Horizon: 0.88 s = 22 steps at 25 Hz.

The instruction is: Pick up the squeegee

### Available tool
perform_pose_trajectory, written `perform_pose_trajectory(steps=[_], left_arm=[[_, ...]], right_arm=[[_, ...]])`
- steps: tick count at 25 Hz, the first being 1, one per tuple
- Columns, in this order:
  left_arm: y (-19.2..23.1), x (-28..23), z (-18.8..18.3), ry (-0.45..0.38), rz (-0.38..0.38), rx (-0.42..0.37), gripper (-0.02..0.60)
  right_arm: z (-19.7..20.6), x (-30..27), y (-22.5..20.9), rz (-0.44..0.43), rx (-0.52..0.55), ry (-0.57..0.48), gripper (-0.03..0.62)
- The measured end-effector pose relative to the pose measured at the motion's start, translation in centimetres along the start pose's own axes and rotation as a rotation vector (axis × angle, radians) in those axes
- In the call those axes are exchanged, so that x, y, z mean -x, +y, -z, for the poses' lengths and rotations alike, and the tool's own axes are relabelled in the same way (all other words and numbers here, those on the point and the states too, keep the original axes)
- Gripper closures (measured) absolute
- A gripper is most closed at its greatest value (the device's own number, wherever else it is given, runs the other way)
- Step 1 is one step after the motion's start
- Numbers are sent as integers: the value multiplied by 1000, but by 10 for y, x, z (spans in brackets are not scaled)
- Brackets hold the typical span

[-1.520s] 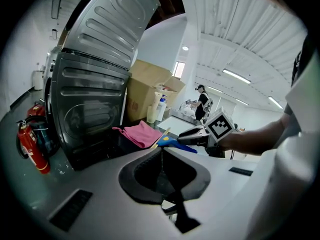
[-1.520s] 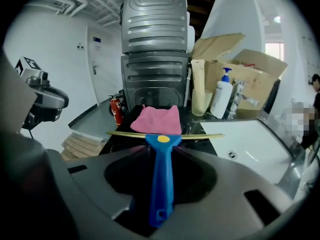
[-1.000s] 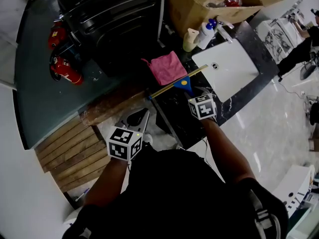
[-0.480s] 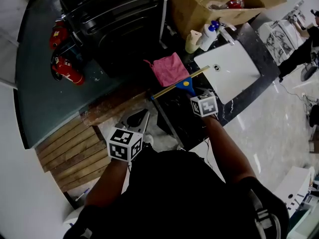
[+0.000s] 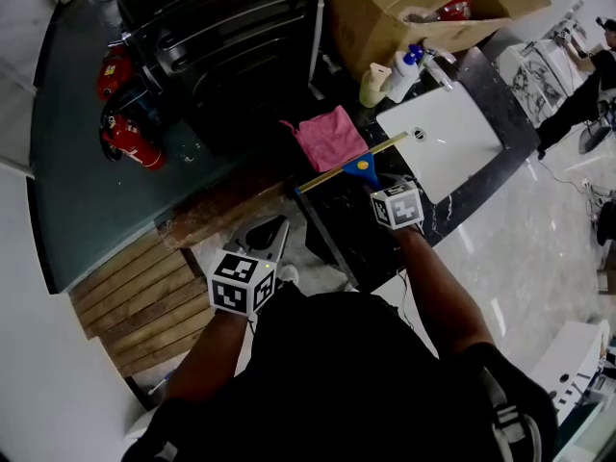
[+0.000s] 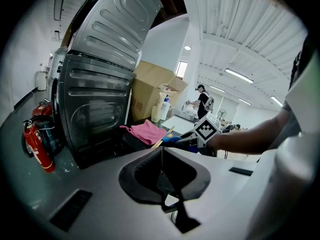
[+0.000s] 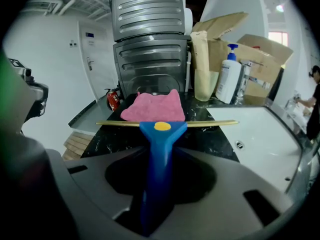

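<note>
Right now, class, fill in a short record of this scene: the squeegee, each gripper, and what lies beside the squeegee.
Squeegee: blue handle, yellow blade, lying on the dark counter
Right gripper: jaws closing, handle between them, not yet gripped
Left gripper: jaws together, nothing between them
Beside it: pink cloth beyond the blade; white sink to its right

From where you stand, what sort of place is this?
Probably a workshop hall with a wash station: a sink in a black counter, a pump bottle, fire extinguishers.

Pink cloth [image 5: 330, 135] on black counter [image 5: 356, 218]; white sink [image 5: 448, 133] beside; cardboard box [image 5: 385, 8] behind.
</note>
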<state>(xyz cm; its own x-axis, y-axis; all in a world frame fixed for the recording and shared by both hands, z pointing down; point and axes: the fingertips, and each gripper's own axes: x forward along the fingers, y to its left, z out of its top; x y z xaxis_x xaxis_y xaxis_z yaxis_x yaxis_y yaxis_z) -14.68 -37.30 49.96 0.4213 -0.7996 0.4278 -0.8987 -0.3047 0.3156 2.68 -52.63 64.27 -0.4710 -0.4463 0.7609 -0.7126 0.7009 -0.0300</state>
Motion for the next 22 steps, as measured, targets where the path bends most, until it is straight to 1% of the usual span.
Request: perform_pose_trajectory(steps=[6, 10, 15, 17, 20, 22], left_arm=[[-1, -4, -2, 14, 43, -35, 561], [-10, -11, -5, 28, 105, -79, 561], [-25, -21, -12, 45, 190, -133, 561], [-29, -23, -16, 41, 222, -153, 561], [-39, -27, -20, 38, 273, -179, 561], [-47, -29, -20, 40, 311, -195, 561]], right_arm=[[-4, 24, 9, 35, 17, -54, 456], [-9, 51, 12, 60, -45, -116, 456], [-19, 92, 14, 84, -162, -208, 456], [-20, 108, 13, 92, -241, -259, 456], [-16, 133, 10, 109, -388, -349, 456], [-11, 150, 10, 134, -438, -391, 456]])
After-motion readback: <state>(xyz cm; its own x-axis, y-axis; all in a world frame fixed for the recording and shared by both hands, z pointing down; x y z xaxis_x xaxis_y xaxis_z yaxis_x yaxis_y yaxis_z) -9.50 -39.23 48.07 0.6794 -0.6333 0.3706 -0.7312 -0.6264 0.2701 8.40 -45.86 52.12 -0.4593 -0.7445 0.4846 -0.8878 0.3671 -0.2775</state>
